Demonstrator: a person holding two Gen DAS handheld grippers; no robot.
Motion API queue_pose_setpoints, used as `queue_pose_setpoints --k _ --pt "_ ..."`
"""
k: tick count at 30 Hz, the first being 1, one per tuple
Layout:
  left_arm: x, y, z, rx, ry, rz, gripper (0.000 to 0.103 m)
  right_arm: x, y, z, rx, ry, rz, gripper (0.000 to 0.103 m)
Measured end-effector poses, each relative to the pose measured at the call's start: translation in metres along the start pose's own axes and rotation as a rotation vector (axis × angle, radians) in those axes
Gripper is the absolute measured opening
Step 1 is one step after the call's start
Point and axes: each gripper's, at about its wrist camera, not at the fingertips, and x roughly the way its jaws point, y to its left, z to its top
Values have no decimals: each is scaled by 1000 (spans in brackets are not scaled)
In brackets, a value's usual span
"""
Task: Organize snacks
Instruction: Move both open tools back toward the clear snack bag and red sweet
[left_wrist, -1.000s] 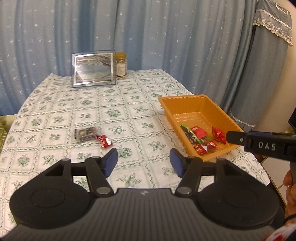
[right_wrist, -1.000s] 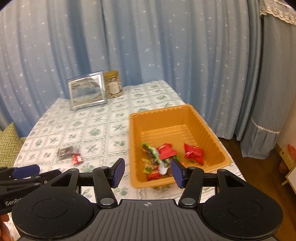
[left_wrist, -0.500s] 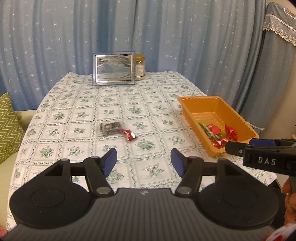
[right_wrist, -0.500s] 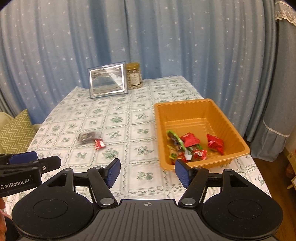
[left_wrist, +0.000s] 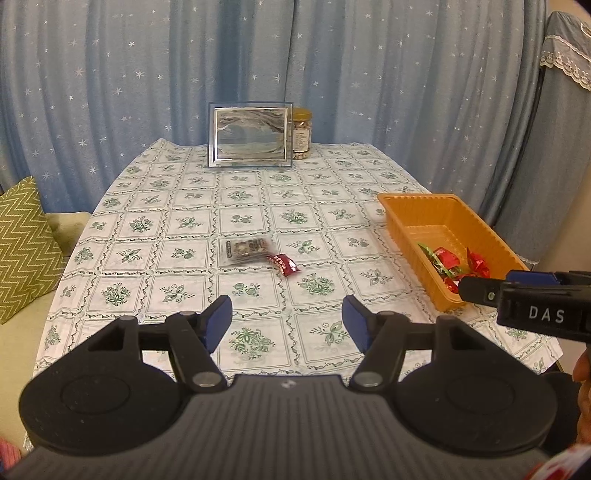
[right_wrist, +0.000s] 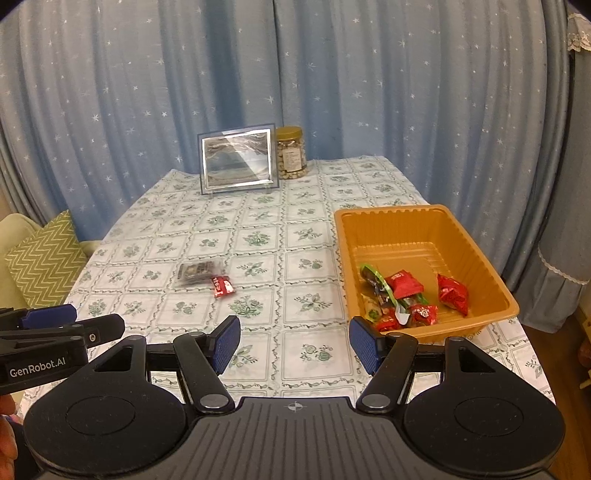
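From the left wrist view, the left gripper (left_wrist: 287, 323) hangs above the table (left_wrist: 177, 221) with its blue-padded fingers (left_wrist: 218, 323) spread wide, holding nothing. A flat dark snack packet (left_wrist: 245, 251) lies mid-table, a small glossy red candy wrapper (left_wrist: 284, 264) just beside it — touching, perhaps. The ribbed orange plastic tray (left_wrist: 417, 212) sits at right.

From the right wrist view, the right gripper (right_wrist: 294, 341) is equally agape and empty. Crinkled red and green wrappers (right_wrist: 404, 295) fill the tray's near end. Both views have pulled back since a second ago — more of the floral tablecloth shows.
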Motion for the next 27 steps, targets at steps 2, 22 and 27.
queue_pose_setpoints --k 2,22,27 --pt "0 0 0 -4 -1 1 63 1 2 0 -3 1 0 65" --pt "9 23 1 -22 4 20 78 21 17 -1 -16 24 26 65" --pt "16 34 2 -26 11 31 80 32 22 0 -28 34 36 65"
